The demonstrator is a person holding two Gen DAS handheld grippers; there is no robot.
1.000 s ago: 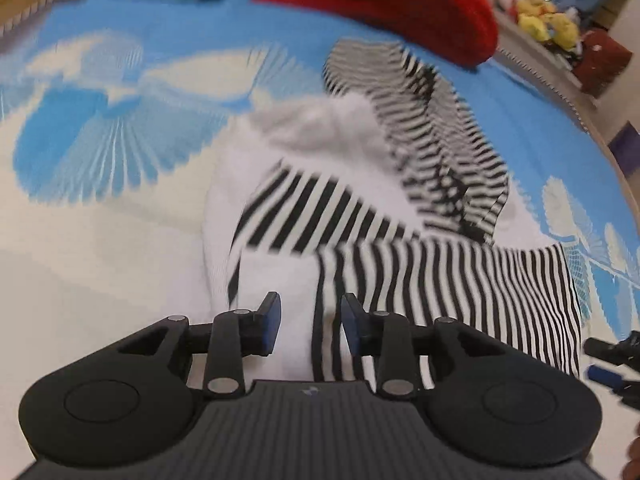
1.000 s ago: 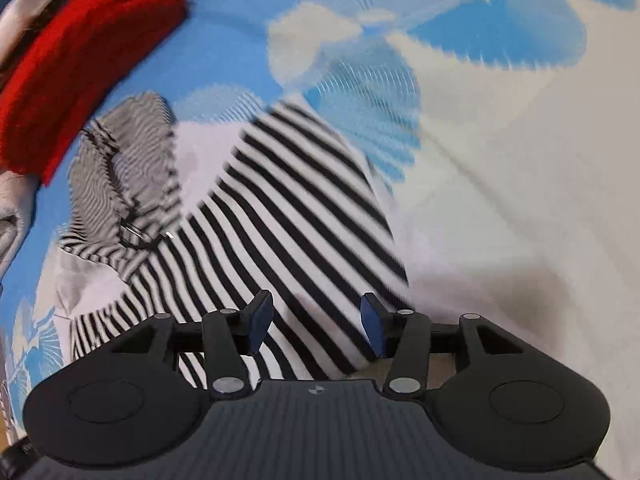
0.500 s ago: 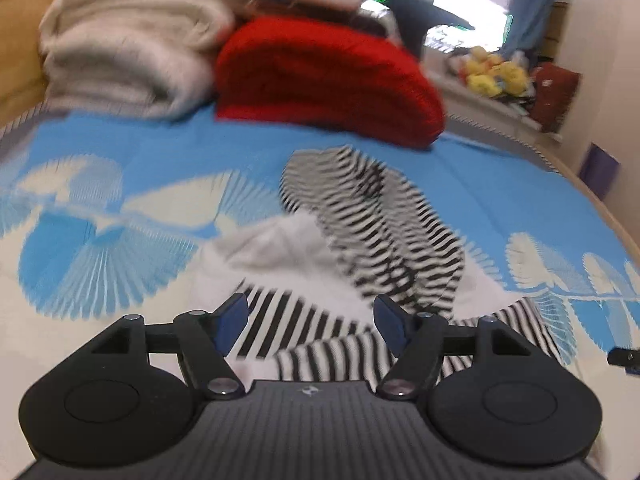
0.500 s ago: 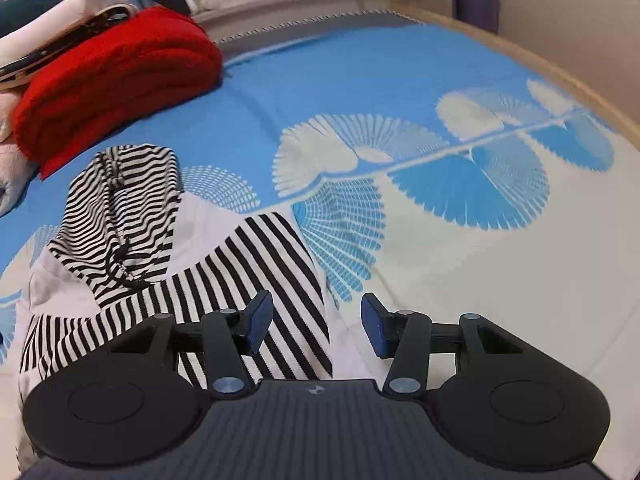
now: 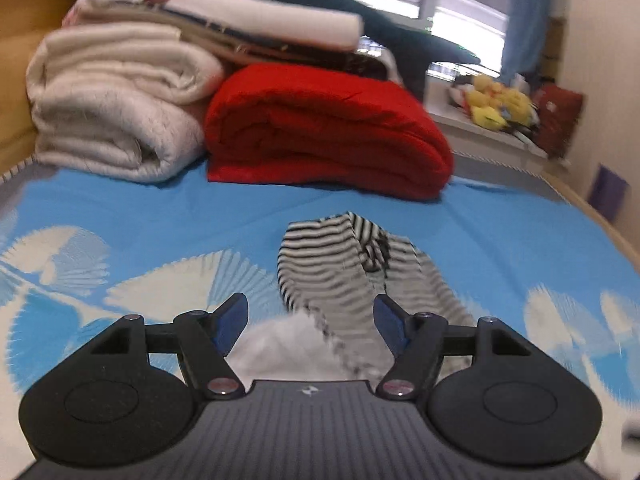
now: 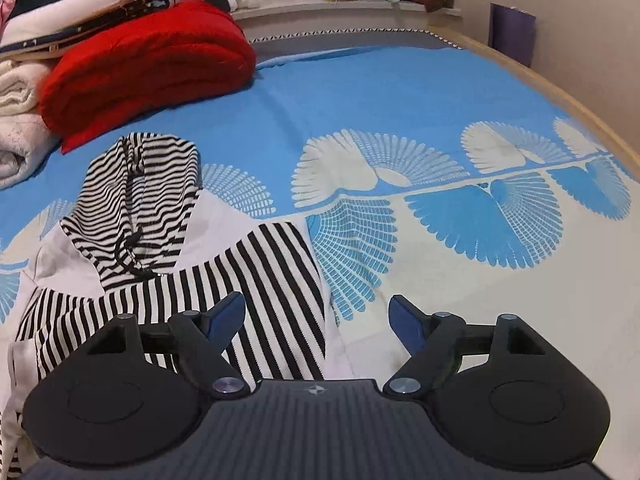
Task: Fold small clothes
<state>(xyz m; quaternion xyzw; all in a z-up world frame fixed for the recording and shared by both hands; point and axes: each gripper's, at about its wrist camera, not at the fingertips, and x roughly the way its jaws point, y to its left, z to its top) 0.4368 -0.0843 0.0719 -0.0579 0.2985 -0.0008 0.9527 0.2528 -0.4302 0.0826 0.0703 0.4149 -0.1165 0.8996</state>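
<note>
- The small black-and-white striped hooded top of soft knit point(image 6: 172, 248) lies on the blue bedspread printed with white fan shapes point(image 6: 400, 92), its hood toward the folded red blanket point(image 6: 152, 60) and both striped sleeves crossed over the white chest.
- It looks light and limp – it should drape and slide rather than hold a crease, so pinching a doubled edge at the hem corners or shoulders seems the surest hold.
- The left gripper point(image 5: 310, 320) hangs with its blue pads spread, nothing between them; the right gripper point(image 6: 318, 318) is opening, also over bare cloth without pinching it.
- Hidden – the hem and lower body sit under both gripper housings, so how neatly they lie I cannot tell.
- The left view is smeared by blur; the hood's drawstring point(image 6: 128, 240) reads clearly only from the right.
</note>
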